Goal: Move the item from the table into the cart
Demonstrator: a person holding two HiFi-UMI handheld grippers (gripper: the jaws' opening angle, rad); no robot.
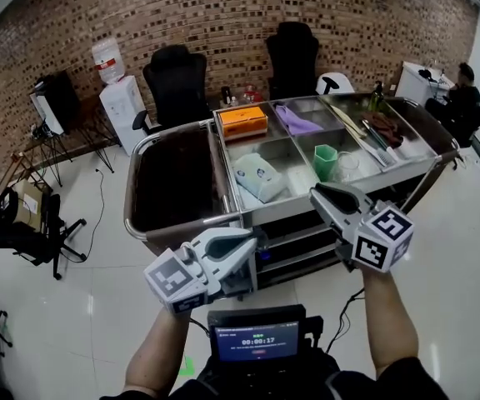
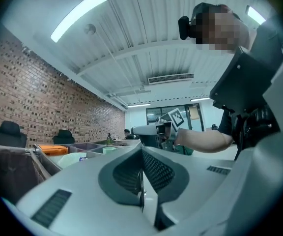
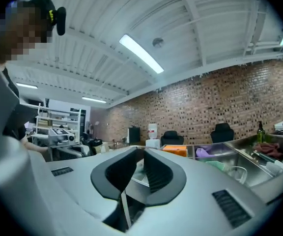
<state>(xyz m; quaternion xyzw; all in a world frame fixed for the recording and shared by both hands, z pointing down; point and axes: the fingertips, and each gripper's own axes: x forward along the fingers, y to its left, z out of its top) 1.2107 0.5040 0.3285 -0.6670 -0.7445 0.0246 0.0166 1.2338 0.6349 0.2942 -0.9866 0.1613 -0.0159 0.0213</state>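
Held level just short of the cart (image 1: 182, 226), fingers of the left gripper (image 1: 247, 247) clenched on nothing, those of the right gripper (image 1: 320, 192) all but closed and likewise empty, the right closer in; cannot spot the item or its table, so cannot tell its direction.

Grey left gripper (image 1: 250, 242) and right gripper (image 1: 320, 192) bear black-and-white marker cubes (image 1: 176, 280).
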